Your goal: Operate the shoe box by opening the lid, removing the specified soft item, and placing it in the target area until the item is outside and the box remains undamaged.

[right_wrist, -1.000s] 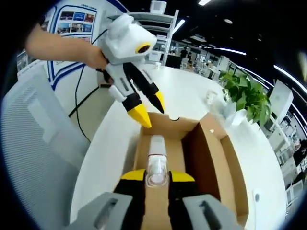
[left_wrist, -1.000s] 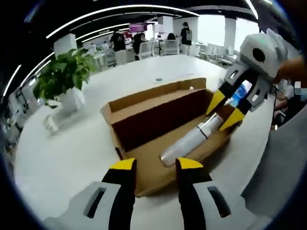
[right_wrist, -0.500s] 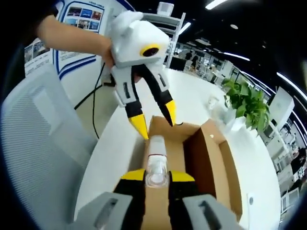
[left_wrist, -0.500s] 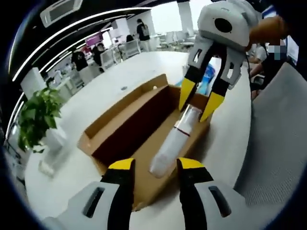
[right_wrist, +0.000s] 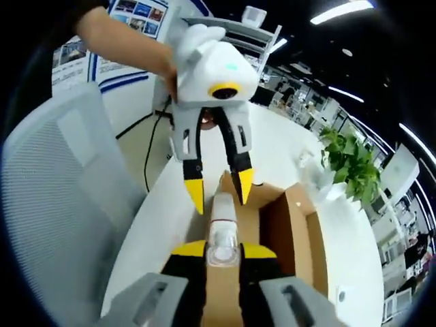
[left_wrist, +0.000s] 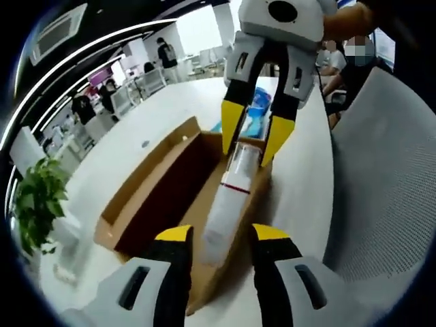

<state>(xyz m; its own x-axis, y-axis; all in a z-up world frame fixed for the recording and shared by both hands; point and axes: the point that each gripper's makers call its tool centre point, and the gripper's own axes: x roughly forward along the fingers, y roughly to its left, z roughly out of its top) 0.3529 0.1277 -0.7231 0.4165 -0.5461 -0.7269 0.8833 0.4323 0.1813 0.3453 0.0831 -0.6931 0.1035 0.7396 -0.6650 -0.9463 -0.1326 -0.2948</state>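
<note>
An open cardboard shoe box (left_wrist: pixel 153 163) (right_wrist: pixel 303 228) with a dark inside lies on the white table. A long white roll in clear wrap (left_wrist: pixel 228 194) (right_wrist: pixel 223 211) runs along the box's near side. My right gripper (right_wrist: pixel 223 250) is shut on one end of the roll; in the left gripper view it (left_wrist: pixel 253 133) comes down from the top onto that end. My left gripper (left_wrist: pixel 221 235) is open, its yellow tips on either side of the roll's other end. In the right gripper view it (right_wrist: pixel 219 189) hangs open over that far end, held by a hand.
A grey mesh chair (left_wrist: pixel 381 197) (right_wrist: pixel 58 197) stands close against the table edge beside the box. A potted plant (left_wrist: pixel 34 201) (right_wrist: pixel 351 160) sits beyond the box. A blue packet (left_wrist: pixel 259 102) lies behind the right gripper. A black cable (right_wrist: pixel 146 160) hangs off the table.
My left gripper has swung round and come in line with the roll, its tips now straddling the far end. The right gripper stays shut on the roll.
</note>
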